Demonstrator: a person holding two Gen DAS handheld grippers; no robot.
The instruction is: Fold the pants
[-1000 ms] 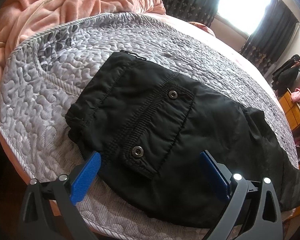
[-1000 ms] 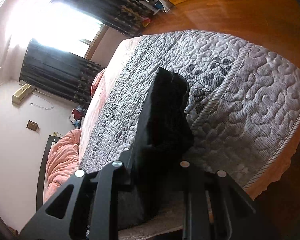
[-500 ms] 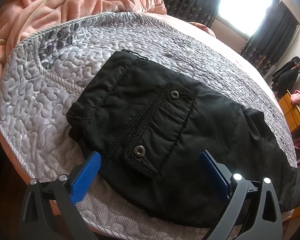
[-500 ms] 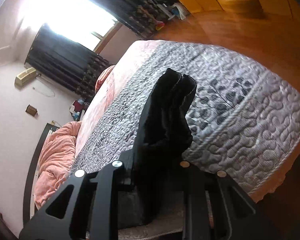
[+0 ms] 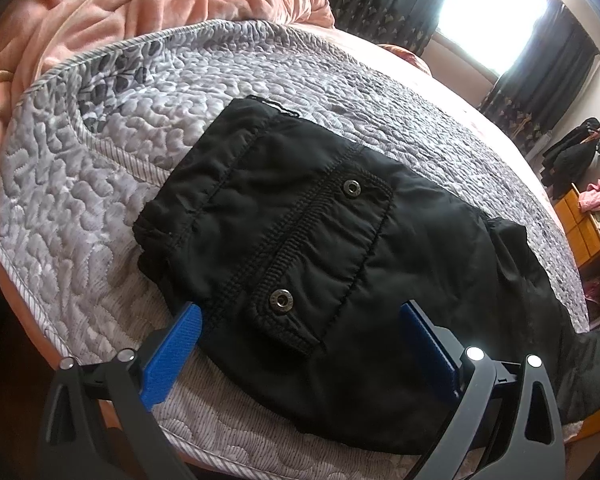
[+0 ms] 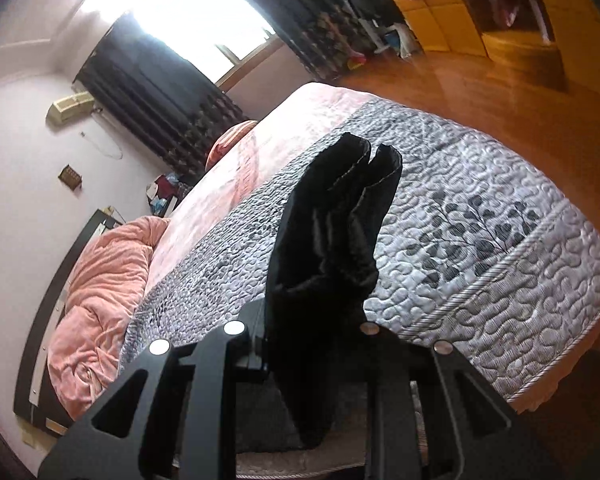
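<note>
The black pants (image 5: 308, 248) lie on the grey quilted bedspread (image 5: 80, 184), waistband to the left, a snap pocket flap facing up. My left gripper (image 5: 300, 336) is open, its blue pads straddling the near edge of the pants by the pocket. My right gripper (image 6: 312, 332) is shut on the leg end of the pants (image 6: 332, 232) and holds it raised above the bedspread (image 6: 480, 248), the cuffs sticking up past the fingers. The right fingertips are hidden by the cloth.
A crumpled pink blanket (image 5: 140, 0) lies at the head of the bed and also shows in the right wrist view (image 6: 100, 280). The bed's near edge drops to a wooden floor (image 6: 500, 92). A yellow wooden cabinet (image 6: 500, 12) and dark curtains (image 6: 160, 92) stand beyond.
My right gripper has lifted the leg end higher and tilted, so more of the room and floor shows. My left gripper has barely moved and stays open.
</note>
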